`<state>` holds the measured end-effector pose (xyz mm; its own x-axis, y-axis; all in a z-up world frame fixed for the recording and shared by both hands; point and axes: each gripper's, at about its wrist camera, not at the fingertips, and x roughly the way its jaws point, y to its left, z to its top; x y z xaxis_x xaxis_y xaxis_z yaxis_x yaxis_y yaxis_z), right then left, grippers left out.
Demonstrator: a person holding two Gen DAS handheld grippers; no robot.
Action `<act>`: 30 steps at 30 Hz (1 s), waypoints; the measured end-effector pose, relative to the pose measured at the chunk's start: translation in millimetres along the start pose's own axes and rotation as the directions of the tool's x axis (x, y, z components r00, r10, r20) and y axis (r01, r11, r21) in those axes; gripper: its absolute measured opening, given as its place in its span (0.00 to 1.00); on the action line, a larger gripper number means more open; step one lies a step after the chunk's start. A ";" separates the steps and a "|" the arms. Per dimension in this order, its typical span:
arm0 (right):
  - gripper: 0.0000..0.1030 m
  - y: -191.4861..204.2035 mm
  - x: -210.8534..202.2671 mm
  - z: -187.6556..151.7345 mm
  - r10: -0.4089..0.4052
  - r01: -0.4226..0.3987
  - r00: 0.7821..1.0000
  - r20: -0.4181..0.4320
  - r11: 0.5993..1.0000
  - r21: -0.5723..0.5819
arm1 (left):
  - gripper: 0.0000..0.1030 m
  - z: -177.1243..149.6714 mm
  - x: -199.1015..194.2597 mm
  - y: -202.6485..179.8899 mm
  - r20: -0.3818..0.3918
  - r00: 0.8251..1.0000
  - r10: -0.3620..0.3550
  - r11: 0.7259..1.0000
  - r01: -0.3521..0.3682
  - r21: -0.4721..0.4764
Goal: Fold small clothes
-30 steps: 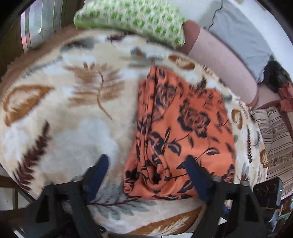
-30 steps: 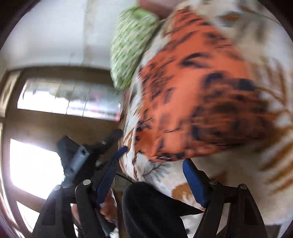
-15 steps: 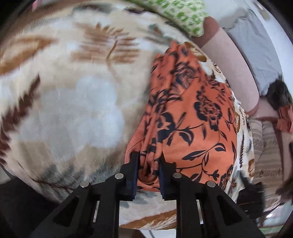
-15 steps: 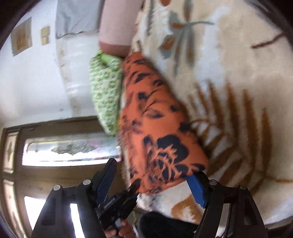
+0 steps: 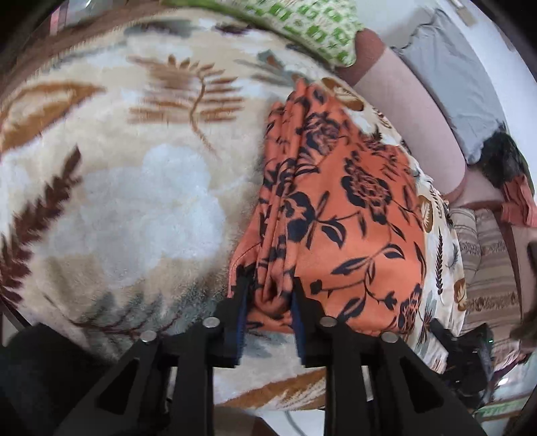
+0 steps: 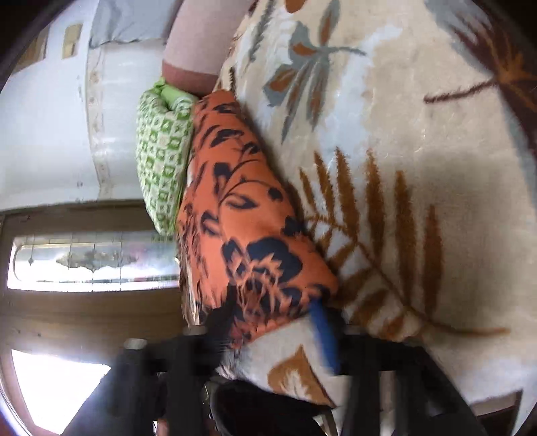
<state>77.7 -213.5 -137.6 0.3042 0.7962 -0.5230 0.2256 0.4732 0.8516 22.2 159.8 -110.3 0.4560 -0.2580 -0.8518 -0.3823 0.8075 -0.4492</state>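
An orange cloth with black flowers point(image 5: 349, 214) lies folded on a cream leaf-patterned blanket point(image 5: 127, 201). My left gripper point(image 5: 268, 302) is shut on the cloth's bunched near-left corner. In the right wrist view the same orange cloth point(image 6: 248, 234) lies on the blanket point(image 6: 419, 167). My right gripper point(image 6: 272, 312) has its fingers around the cloth's near corner and is closing, blurred by motion; one blue pad point(image 6: 322, 328) shows beside the cloth.
A green checked pillow point(image 5: 302, 23) lies at the blanket's far edge, also in the right wrist view point(image 6: 161, 157). A pink bolster point(image 5: 412, 110) and grey cloth point(image 5: 449, 73) lie beyond. Striped fabric point(image 5: 486, 261) is at the right. A wooden door with glass point(image 6: 90, 261) stands left.
My left gripper went from open to shut on the cloth's near-left corner. My right gripper moved in to the cloth's other near corner and its fingers narrowed around it.
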 end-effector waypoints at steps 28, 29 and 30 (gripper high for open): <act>0.57 38.9 68.9 89.9 -0.082 0.058 0.992 -0.098 0.972 -0.227 | 0.40 48.3 45.0 -17.7 0.009 1.000 -0.020 0.990 0.019 0.143; 0.66 42.4 59.1 91.9 -0.043 0.025 0.996 -0.073 0.973 -0.227 | 0.40 48.6 39.9 -20.1 0.018 1.000 -0.011 0.987 0.008 0.160; 0.71 46.9 48.7 94.1 -0.005 -0.005 0.999 -0.039 0.968 -0.249 | 0.40 49.5 34.4 -22.7 0.030 1.000 -0.009 0.986 0.003 0.169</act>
<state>190.2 -188.1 -126.5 0.2666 0.8078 -0.5257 -0.0139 0.5486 0.8360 86.3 158.9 -116.1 0.4834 -0.2487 -0.8393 -0.2392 0.8848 -0.3999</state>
